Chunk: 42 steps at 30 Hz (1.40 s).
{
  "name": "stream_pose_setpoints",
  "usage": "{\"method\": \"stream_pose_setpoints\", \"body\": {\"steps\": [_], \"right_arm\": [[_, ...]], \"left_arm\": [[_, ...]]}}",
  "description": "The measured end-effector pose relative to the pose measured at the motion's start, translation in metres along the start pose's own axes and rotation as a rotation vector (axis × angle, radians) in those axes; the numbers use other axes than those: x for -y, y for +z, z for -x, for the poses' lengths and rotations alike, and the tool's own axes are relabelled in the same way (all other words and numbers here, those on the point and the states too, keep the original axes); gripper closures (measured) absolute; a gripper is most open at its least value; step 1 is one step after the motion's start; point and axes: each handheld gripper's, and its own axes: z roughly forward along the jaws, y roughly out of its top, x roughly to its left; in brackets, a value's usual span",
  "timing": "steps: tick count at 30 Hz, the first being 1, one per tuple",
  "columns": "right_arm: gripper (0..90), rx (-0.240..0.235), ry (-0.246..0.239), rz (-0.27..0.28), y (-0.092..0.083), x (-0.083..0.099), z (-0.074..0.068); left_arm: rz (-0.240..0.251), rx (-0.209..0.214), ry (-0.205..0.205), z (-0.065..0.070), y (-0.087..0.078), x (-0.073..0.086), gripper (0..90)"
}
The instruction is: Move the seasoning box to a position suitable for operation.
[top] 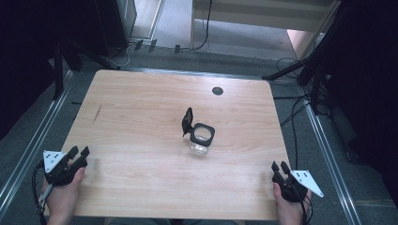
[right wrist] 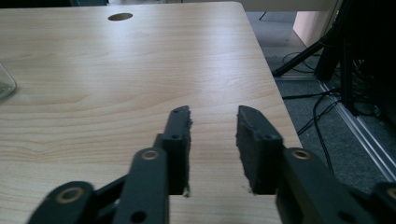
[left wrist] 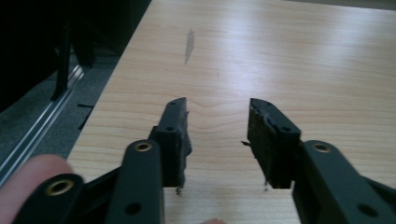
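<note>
A small clear jar (top: 202, 139) with a black square collar and a flipped-up black lid stands near the middle of the wooden table (top: 141, 108). Its glass edge (right wrist: 5, 84) peeks in at the left of the right gripper view. My left gripper (top: 78, 152) rests at the table's near left corner, held in a hand, jaws apart with nothing between them (left wrist: 217, 135). At the near right corner my right gripper (top: 279, 167) is also open and holds nothing (right wrist: 212, 140). Both are far from the jar.
A round cable hole (top: 217, 91) sits near the table's far edge, and a dark smudge (top: 97, 114) marks the left side. Black stands (top: 58, 70) and cables (top: 300, 112) surround the table on grey floor.
</note>
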Motion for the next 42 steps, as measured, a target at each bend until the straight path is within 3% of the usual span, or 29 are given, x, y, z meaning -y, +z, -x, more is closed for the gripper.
{"method": "stream_pose_setpoints", "body": {"steps": [3,5,8,10,11,14,16,22,28,31,34,37,40,42], "right_arm": [[80.7,-0.010,-0.012,-0.017,0.001,0.000,-0.002],[86.9,-0.039,-0.007,-0.015,0.001,-0.002,-0.003],[90.0,-0.106,0.062,-0.008,0.003,-0.011,-0.007],[90.0,-0.132,0.074,-0.007,0.004,-0.018,-0.013],[90.0,-0.133,0.070,-0.006,0.004,-0.020,-0.016],[90.0,-0.160,-0.006,0.001,0.008,-0.030,-0.033],[90.0,-0.222,-0.018,-0.003,0.012,-0.035,-0.041],[90.0,-0.308,-0.052,-0.009,0.026,-0.049,-0.062],[90.0,-0.370,-0.082,-0.007,0.043,-0.061,-0.084],[90.0,-0.411,-0.087,-0.007,0.054,-0.065,-0.098],[90.0,-0.419,-0.111,-0.019,0.065,-0.069,-0.109],[90.0,-0.426,-0.119,-0.027,0.078,-0.073,-0.118],[90.0,-0.446,-0.121,-0.033,0.092,-0.079,-0.127],[90.0,-0.457,-0.136,-0.031,0.101,-0.081,-0.134]], "left_arm": [[-0.008,0.015,0.024,0.004,-0.001,0.000,72.7],[-0.025,-0.005,0.056,0.008,-0.001,-0.001,77.8],[-0.059,0.026,0.030,0.016,0.000,-0.006,82.4],[-0.050,0.042,0.046,0.024,-0.001,-0.010,84.5],[-0.046,0.040,0.078,0.032,-0.001,-0.012,86.4],[-0.047,0.073,0.137,0.052,0.003,-0.016,89.4],[-0.059,0.103,0.157,0.068,0.008,-0.018,90.0],[-0.085,0.215,0.186,0.116,0.019,-0.021,90.0],[-0.117,0.349,0.227,0.179,0.029,-0.021,90.0],[-0.122,0.397,0.233,0.202,0.032,-0.020,90.0],[-0.126,0.433,0.243,0.224,0.036,-0.018,90.0],[-0.125,0.449,0.247,0.239,0.040,-0.016,90.0],[-0.140,0.470,0.204,0.248,0.045,-0.016,90.0],[-0.141,0.472,0.204,0.255,0.047,-0.018,90.0]]}}
